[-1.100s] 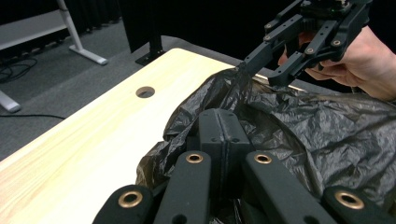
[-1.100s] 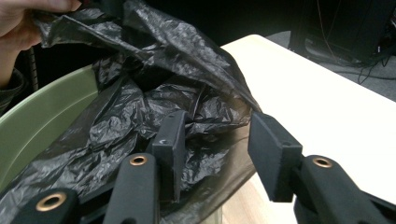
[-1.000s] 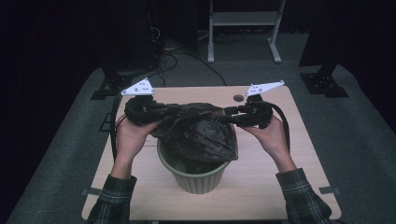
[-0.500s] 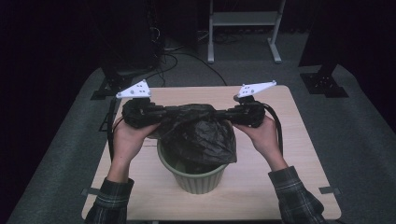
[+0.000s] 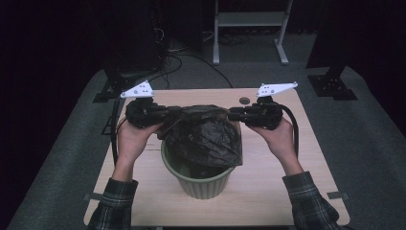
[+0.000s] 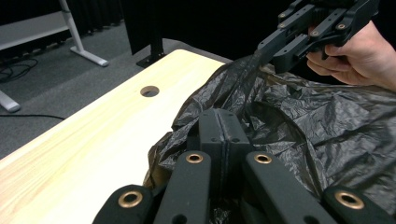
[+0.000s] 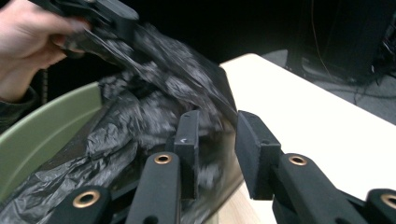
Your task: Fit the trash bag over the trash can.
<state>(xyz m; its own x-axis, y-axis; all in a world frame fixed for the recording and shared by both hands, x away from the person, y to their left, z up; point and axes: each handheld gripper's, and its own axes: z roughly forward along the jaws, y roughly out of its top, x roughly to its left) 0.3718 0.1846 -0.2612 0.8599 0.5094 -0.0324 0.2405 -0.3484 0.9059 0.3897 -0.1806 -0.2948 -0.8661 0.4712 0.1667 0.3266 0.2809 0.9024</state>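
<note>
- Lining the green bin (image 5: 203, 179) with the black bag (image 5: 206, 136) looks to be the job in hand, and the step under way seems to be spreading the bag's mouth wide above the rim.
- The bag hangs stretched between both grippers, its lower folds sagging down into the bin, which stands at the middle of the wooden table (image 5: 306, 191).
- The left gripper (image 5: 160, 114), held at the bag's left edge, is clenched tight on the plastic; in the left gripper view its two pads meet with the film pinched between them (image 6: 219, 135).
- The right gripper (image 5: 234, 115) sits at the bag's right edge. Its jaws have just been opening, and in the right gripper view they stand apart with a clear gap: bag film lies against the inner pad (image 7: 187, 140), while the outer pad (image 7: 254, 140) is bare. So that side appears released, or at best loosely hooked.
- The bag's rim still sits above the bin's lip and is not yet folded over it.
- My reading of the next move: the right gripper needs a fresh, firm bite on the bag's edge, then both hands should pull apart and lower the rim over the bin's lip.
- The risk is thin film slipping free or tearing under too hard a pull.
</note>
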